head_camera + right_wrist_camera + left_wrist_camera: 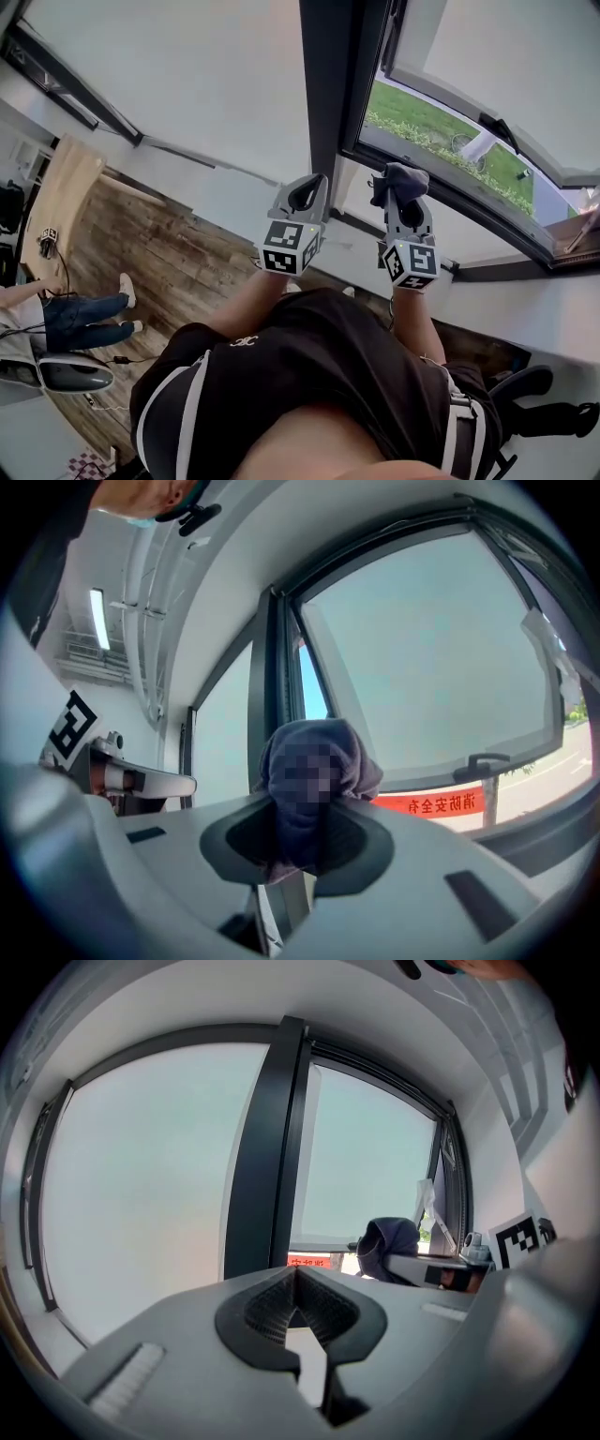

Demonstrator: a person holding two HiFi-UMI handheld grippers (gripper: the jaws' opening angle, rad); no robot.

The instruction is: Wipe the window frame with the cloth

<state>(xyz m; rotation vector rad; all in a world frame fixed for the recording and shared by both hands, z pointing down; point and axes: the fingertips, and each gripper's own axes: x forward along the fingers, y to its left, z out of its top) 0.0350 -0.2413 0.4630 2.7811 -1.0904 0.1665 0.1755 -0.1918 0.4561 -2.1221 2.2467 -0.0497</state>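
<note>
A dark blue-grey cloth point(398, 178) is bunched in my right gripper point(404, 190), which is shut on it just below the dark lower window frame point(450, 187). In the right gripper view the cloth point(319, 761) bulges out over the jaws, with the dark vertical frame post point(272, 677) behind it. My left gripper point(307, 190) is held beside the right one, in front of the vertical post point(328, 84), jaws shut and holding nothing. The left gripper view shows the shut jaw tips point(296, 1276), the post point(272, 1147) ahead, and the cloth point(387, 1241) off to the right.
An open window sash with a black handle point(497, 127) tilts outward at the upper right. The white sill point(525, 309) runs under the frame. A seated person point(80, 319) and a wooden table point(61, 192) are at the left; a black chair point(544, 398) is lower right.
</note>
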